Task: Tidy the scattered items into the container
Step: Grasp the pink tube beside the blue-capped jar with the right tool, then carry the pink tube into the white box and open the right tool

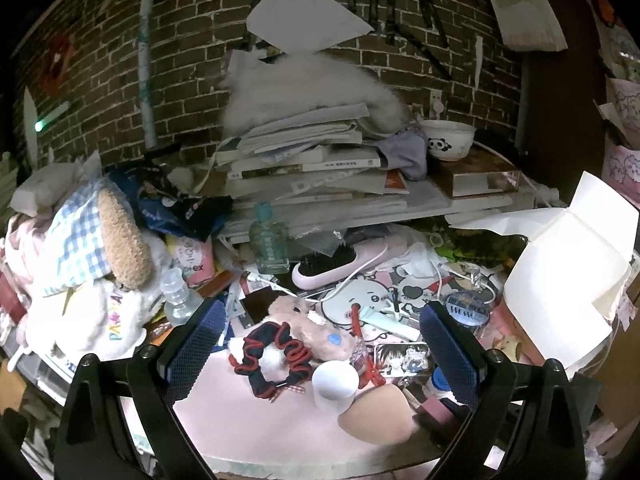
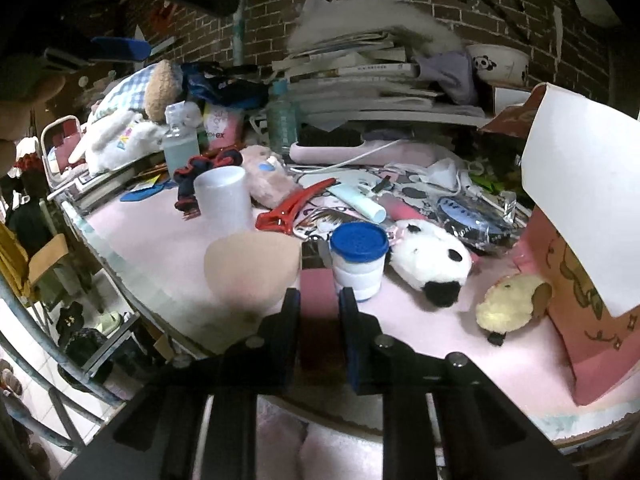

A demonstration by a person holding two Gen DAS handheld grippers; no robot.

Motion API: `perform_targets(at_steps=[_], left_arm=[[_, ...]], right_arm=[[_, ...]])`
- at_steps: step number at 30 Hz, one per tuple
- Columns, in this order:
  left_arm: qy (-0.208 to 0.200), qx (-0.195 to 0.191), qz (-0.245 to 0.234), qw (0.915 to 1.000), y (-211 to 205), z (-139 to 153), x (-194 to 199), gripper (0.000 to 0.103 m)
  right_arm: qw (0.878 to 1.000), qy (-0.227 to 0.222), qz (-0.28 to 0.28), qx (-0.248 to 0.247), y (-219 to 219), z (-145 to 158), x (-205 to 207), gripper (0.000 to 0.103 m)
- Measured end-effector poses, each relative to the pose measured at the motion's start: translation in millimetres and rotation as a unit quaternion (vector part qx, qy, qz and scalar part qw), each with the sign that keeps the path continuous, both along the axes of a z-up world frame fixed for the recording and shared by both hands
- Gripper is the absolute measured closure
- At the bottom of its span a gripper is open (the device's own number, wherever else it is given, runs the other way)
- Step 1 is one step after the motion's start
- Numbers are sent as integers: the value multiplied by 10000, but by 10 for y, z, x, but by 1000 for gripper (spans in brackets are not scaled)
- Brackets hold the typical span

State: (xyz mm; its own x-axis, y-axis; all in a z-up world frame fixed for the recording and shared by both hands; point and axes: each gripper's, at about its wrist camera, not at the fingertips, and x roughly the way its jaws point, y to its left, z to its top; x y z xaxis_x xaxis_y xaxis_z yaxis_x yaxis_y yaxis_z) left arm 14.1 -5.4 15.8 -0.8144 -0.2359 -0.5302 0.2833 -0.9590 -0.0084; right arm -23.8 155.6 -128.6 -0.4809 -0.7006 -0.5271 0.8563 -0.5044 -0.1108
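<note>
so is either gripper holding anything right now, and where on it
The right gripper is shut on a small dark pink block, pinched across its near end. The left gripper is open and empty above the scrunchie.

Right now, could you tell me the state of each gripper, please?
Left gripper: open, holding nothing.
Right gripper: shut on the dark pink block.

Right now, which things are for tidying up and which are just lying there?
For the job:
pink box to fill
dark pink block, in the right gripper
blue-lid jar
panda toy
red clip
scrunchie, below the open left gripper

Just lying about:
book pile
panda bowl
hairbrush
</note>
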Motion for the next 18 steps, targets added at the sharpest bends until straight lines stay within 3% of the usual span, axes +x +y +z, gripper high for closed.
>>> perform_targets(at_steps=[9, 18], left_arm=[[-5, 33, -20, 10000, -1, -8, -2, 6], [118, 197, 158, 9996, -154, 17, 150, 6]], right_arm=[[9998, 74, 134, -146, -9, 30, 6, 88], [9976, 87, 426, -546, 50, 458, 90, 88]])
